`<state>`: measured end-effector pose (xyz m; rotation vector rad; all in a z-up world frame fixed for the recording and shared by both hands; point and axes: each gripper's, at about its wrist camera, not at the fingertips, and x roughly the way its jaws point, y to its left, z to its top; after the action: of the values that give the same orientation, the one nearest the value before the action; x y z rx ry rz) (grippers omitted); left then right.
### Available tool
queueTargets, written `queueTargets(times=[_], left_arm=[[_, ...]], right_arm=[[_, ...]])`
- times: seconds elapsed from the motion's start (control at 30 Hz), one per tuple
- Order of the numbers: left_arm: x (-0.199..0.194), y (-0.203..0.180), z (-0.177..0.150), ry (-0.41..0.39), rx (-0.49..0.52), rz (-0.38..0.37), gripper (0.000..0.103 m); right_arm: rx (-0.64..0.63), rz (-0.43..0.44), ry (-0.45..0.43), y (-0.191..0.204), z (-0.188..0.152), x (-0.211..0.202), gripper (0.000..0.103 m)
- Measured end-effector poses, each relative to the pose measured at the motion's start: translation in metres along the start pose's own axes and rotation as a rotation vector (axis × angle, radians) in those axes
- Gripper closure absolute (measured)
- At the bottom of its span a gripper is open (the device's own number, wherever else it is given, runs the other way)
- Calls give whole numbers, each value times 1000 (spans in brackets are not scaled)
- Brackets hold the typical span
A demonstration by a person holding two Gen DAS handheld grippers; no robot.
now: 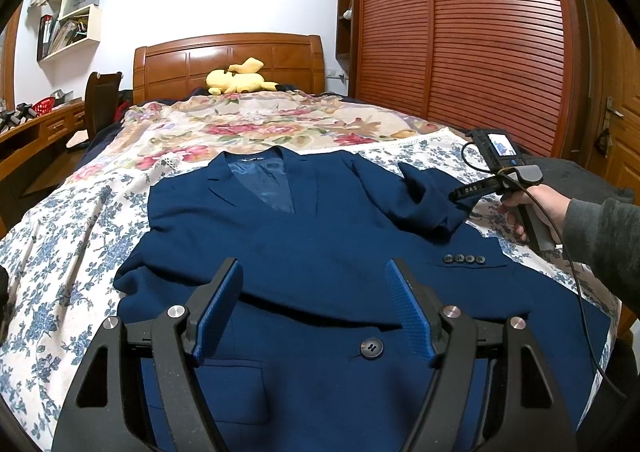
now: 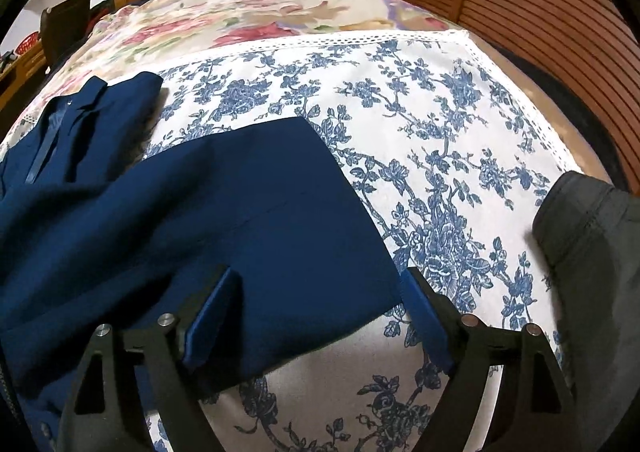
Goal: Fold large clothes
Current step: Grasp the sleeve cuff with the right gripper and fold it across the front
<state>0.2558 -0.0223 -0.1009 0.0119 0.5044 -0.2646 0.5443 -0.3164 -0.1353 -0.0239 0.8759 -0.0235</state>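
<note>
Blue blazer (image 1: 304, 236) lies face-up, collar toward the top of the frame, on the blue-flowered bedsheet (image 1: 52, 252), w/ one sleeve already crossed over the chest, cuff buttons showing right of centre in the left wrist view. Step in hand looks like the sleeve/side fold on the right. Right tool (image 2: 320, 312) hangs over a flat blue edge of the blazer in the lower centre of its own view, jaws apart, nothing clamped; prob. the sleeve or a side panel, but the fisheye makes it hard to tell. Left tool (image 1: 314, 304) hovers over the front near the centre button (image 1: 371, 348), jaws apart, gripping nothing. Next move, imo: right tool needs to close on that edge and carry it inward over the body, left tool pinning the front so it doesn't drag. Bed also has a pink floral quilt (image 1: 256, 123), yellow plush toy (image 1: 238, 80) at the wooden headboard (image 1: 228, 59), slatted wardrobe (image 1: 472, 31) upper right, wall shelves (image 1: 72, 11) upper left, desk (image 1: 36, 135) at left edge.
</note>
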Motion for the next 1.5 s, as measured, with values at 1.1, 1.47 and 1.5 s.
queueTargets(times=[1.1, 1.47, 1.5], left_arm=[[-64, 50, -15, -48, -48, 86, 28], [-83, 77, -30, -46, -82, 145, 28], [-84, 79, -30, -46, -84, 149, 28]], right_arm=[[-361, 308, -390, 116, -73, -249, 99], [-425, 529, -346, 153, -139, -267, 98], [-420, 537, -327, 154, -149, -262, 98]])
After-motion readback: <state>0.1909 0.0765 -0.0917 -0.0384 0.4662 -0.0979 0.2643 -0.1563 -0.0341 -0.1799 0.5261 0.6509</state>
